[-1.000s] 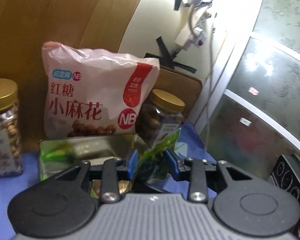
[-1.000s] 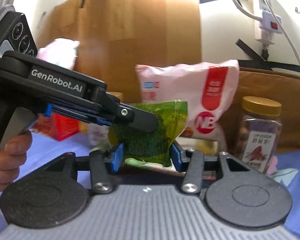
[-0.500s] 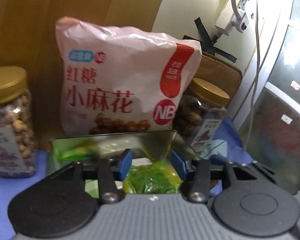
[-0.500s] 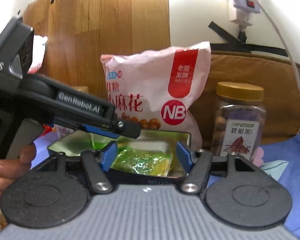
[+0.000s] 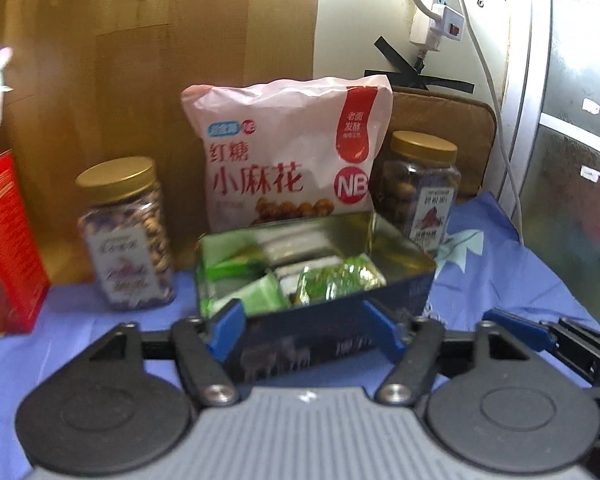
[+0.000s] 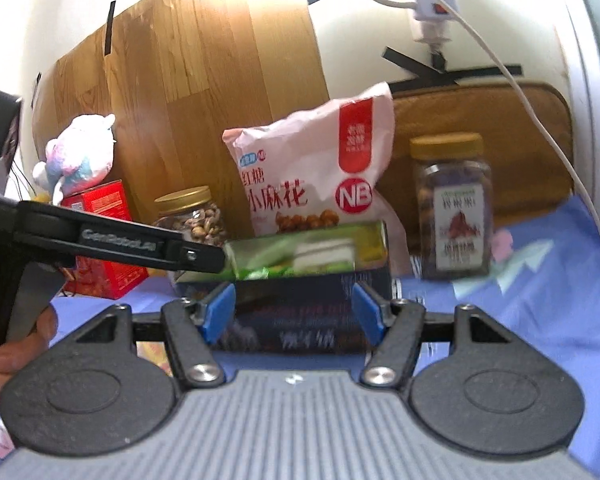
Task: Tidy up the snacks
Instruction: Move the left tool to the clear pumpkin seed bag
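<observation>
An open tin point(image 5: 396, 280) stands on the blue cloth of the worktop point(image 5: 520, 280), and it already holds several small packets: pale green ones on the left, a white-wrapped one in the middle, and a crinkly green packet point(image 5: 340, 282) lying on top toward the right. That part of the sorting looks done — nothing is between either pair of jaws.

The left hand-held gripper point(image 5: 304, 330) hangs just in front of the tin's near wall with its jaws opening and nothing between its blue pads. The right hand-held gripper point(image 6: 294, 312) faces the tin's dark printed side from lower down; its jaws stand apart and empty too. In the right wrist view the left tool reaches in from the left edge, a person's hand point(image 6: 18, 350) on its grip.

Behind the tin stand the larger snacks, none of them in it. A pink bag point(image 5: 288, 160) of brown-sugar twists leans upright against the wooden panel point(image 5: 160, 60), a gold-lidded jar of nuts point(image 5: 126, 236) stands to its left, and a second gold-lidded jar point(image 5: 420, 188) stands to its right, close to the tin's back corner. A red box point(image 6: 100, 236) sits further left with a plush toy point(image 6: 80, 152) on top of it.

As I judge it, the small packets are stowed. Whether the bag, jars and box still need arranging — or the tin needs a lid, none being in view — the pictures do not settle.
</observation>
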The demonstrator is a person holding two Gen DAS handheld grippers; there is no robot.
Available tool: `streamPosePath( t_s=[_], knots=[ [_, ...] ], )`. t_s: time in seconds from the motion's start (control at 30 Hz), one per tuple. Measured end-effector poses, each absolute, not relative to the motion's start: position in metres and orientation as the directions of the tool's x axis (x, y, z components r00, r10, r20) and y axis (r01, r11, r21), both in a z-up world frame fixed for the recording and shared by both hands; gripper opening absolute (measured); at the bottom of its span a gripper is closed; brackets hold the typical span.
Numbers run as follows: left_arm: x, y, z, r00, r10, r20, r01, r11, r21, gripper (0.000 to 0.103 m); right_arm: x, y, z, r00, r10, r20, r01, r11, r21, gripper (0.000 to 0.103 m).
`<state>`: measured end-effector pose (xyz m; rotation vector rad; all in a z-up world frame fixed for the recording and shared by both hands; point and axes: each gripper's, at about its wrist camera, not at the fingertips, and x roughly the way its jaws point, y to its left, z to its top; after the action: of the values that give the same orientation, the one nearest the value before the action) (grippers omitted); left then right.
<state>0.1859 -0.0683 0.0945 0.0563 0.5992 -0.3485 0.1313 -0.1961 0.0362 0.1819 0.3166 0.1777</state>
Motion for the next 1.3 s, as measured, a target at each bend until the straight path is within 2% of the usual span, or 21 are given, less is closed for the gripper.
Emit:
streamPosePath(
  t_s=[0.03,0.37,0.57,0.73,0.87,1.0,1.03,1.07,1.13,1.23,1.3],
  knots=[
    [0.178,-0.066,0.094,0.776,-0.294,-0.558,0.329,0.944,-0.040,0.089,0.125,-0.196,0.034,0.933,0.201,-0.298,-0.138,0.966,0.220,0.067],
    [0.131,-0.047,0.078,0.809,-0.192,-0.556,0.272,0.960,0.065,0.091,0.093,-0.189,0.010,0.888,0.266,-0.375,-0.126,0.926,0.356,0.067],
    [0.114,-0.022,0.064,0.820,-0.133,-0.556,0.220,0.971,0.092,0.098,0.096,-0.160,0.007,0.852,0.324,-0.412,-0.196,0.926,0.324,0.067],
    [0.111,0.013,0.051,0.802,-0.121,-0.585,0.170,0.985,0.029,0.098,0.117,-0.140,0.005,0.823,0.349,-0.448,-0.236,0.928,0.289,0.067],
    [0.111,0.034,0.038,0.778,-0.120,-0.616,0.135,0.991,-0.022,0.095,0.143,-0.134,0.001,0.789,0.391,-0.473,-0.247,0.908,0.340,0.067],
    [0.107,0.046,0.030,0.744,-0.190,-0.641,0.146,0.982,-0.121,0.091,0.165,-0.126,-0.005,0.754,0.422,-0.503,-0.257,0.895,0.365,0.066],
    [0.106,0.049,0.028,0.729,-0.225,-0.646,0.156,0.974,-0.164,0.088,0.169,-0.123,-0.008,0.746,0.424,-0.514,-0.259,0.895,0.364,0.060],
    [0.106,0.052,0.026,0.715,-0.258,-0.650,0.165,0.965,-0.202,0.086,0.172,-0.121,-0.010,0.735,0.427,-0.526,-0.259,0.895,0.364,0.048],
    [0.105,0.054,0.020,0.682,-0.319,-0.658,0.183,0.946,-0.269,0.080,0.170,-0.121,-0.014,0.721,0.435,-0.539,-0.260,0.891,0.371,0.043],
    [0.104,0.053,0.012,0.662,-0.360,-0.657,0.199,0.930,-0.308,0.076,0.156,-0.124,-0.012,0.724,0.442,-0.530,-0.269,0.888,0.374,0.021],
    [0.102,0.052,0.010,0.664,-0.370,-0.650,0.215,0.927,-0.308,0.076,0.146,-0.124,-0.011,0.719,0.449,-0.530,-0.281,0.886,0.370,0.019]
  ],
)
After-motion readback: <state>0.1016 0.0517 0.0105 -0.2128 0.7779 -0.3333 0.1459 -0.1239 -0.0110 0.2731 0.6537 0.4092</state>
